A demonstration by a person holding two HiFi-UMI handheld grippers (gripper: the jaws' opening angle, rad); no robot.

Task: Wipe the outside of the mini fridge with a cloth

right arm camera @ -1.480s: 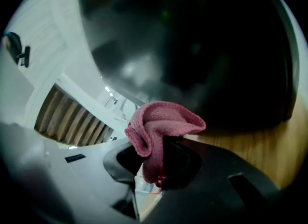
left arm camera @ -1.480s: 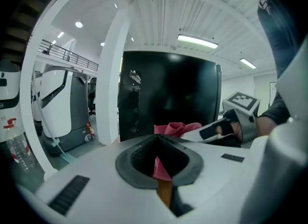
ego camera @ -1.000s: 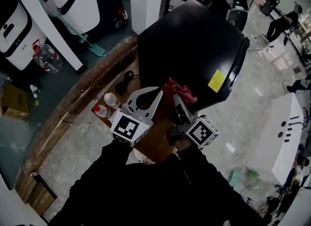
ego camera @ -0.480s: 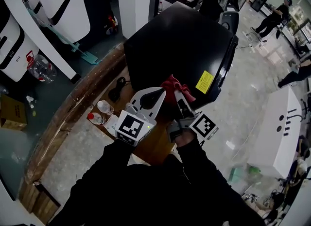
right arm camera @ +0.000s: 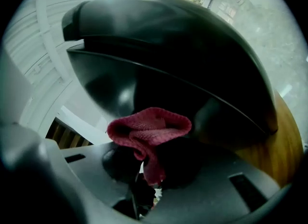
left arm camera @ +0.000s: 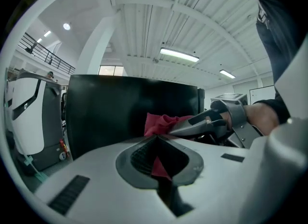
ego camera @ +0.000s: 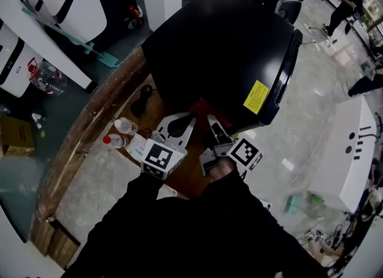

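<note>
The black mini fridge point(ego camera: 221, 43) stands on a wooden table point(ego camera: 182, 172) and carries a yellow sticker on its side. My right gripper point(ego camera: 209, 117) is shut on a red cloth point(ego camera: 202, 106), which is bunched against the fridge's near lower side. In the right gripper view the cloth point(right arm camera: 149, 126) sticks up from the jaws point(right arm camera: 150, 172) in front of the fridge point(right arm camera: 183, 49). My left gripper point(ego camera: 191, 117) is just left of it, shut and holding nothing. The left gripper view shows the fridge point(left arm camera: 120, 112), the cloth point(left arm camera: 161, 122) and the right gripper point(left arm camera: 195, 124).
Two small bottles point(ego camera: 122, 126) point(ego camera: 112, 141) and a black plug with cord point(ego camera: 142, 94) lie on the table left of the fridge. White machines and a water jug point(ego camera: 45, 75) stand on the floor at left. People move at the far right.
The view has shifted, so the fridge sits higher and larger. Both grippers have stayed together at its near side, and less of the red cloth shows than before.
</note>
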